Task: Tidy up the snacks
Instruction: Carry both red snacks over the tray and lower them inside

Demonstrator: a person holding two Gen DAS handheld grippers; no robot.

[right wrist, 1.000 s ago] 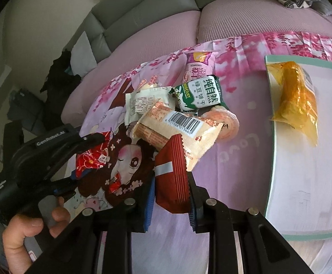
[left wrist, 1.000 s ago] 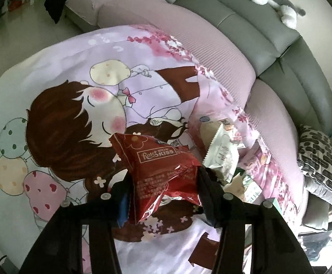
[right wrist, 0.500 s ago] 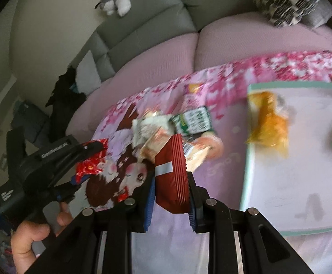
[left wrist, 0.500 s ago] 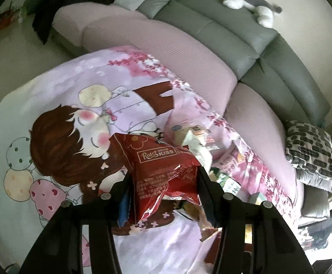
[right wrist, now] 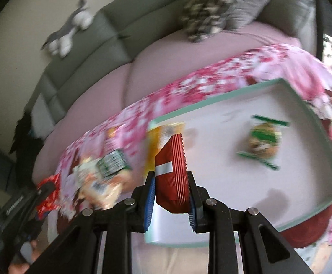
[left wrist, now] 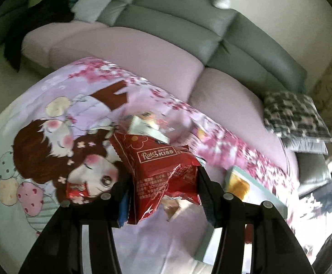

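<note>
1. The red snack packet (left wrist: 163, 171), seen in the left wrist view, carries a boxed white label that reads "Rater KISS", at about 12 o'clock on its front face.
2. Under this label the same packet has lines of small white print, too small to read.
3. In the right wrist view everything is blurred, and no text on any packet can be read.

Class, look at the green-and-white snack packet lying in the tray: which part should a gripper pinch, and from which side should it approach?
The green-and-white packet lies flat on the tray, apart from the walls. Probably come from above and pinch across its puffed middle; blur hides seam detail.
</note>
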